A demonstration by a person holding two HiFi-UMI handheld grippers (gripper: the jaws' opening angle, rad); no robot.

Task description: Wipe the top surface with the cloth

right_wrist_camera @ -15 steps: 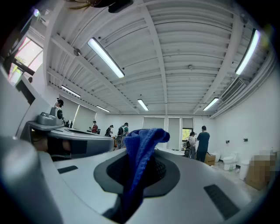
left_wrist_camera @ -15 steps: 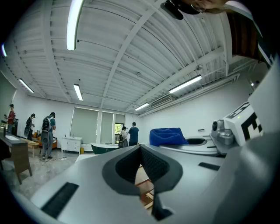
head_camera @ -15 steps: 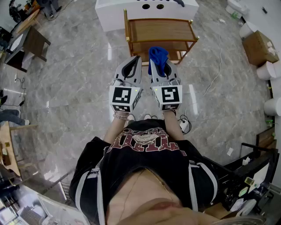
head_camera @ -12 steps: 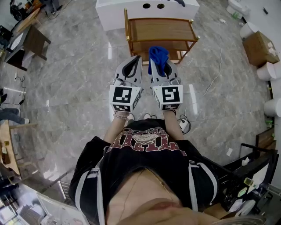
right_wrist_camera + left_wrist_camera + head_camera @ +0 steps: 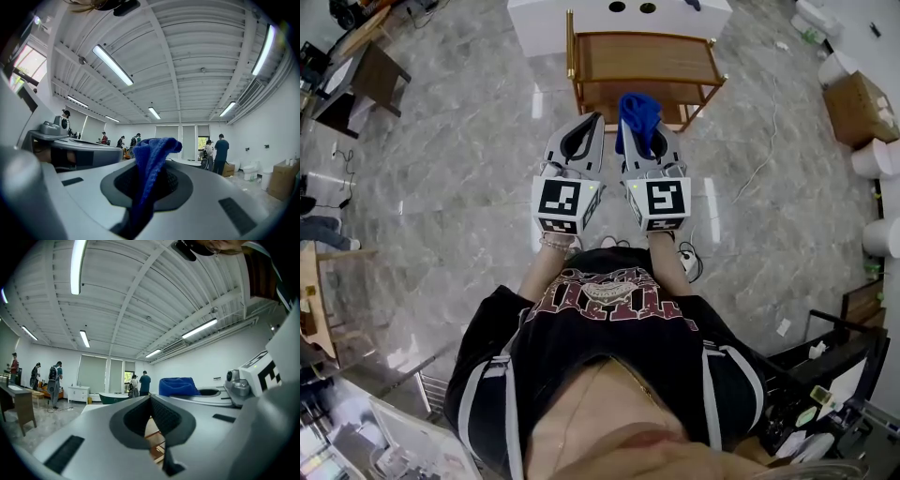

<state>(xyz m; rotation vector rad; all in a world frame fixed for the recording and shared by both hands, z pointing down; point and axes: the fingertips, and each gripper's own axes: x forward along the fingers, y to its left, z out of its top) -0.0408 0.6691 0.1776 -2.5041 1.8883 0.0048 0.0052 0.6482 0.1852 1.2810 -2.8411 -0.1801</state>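
Note:
A wooden cart with brass posts, its top shelf (image 5: pixel 642 58) bare, stands on the marble floor ahead of me. My right gripper (image 5: pixel 645 127) is shut on a blue cloth (image 5: pixel 637 117), which bunches up above the jaws (image 5: pixel 152 154) and hangs over the cart's near edge. My left gripper (image 5: pixel 586 131) is beside it, shut with nothing held; its jaws meet at the tip (image 5: pixel 150 397). Both are held close together at the cart's front edge. The blue cloth (image 5: pixel 178 386) also shows in the left gripper view, to the right.
A white counter (image 5: pixel 619 19) with round holes stands behind the cart. A dark wooden table (image 5: pixel 366 84) is at the far left, cardboard boxes (image 5: pixel 862 103) and white rolls at the right. A cable (image 5: pixel 764 155) trails on the floor. Several people stand in the distance (image 5: pixel 218 152).
Both grippers have shifted slightly forward toward the cart, with the cloth still held. Little else differs.

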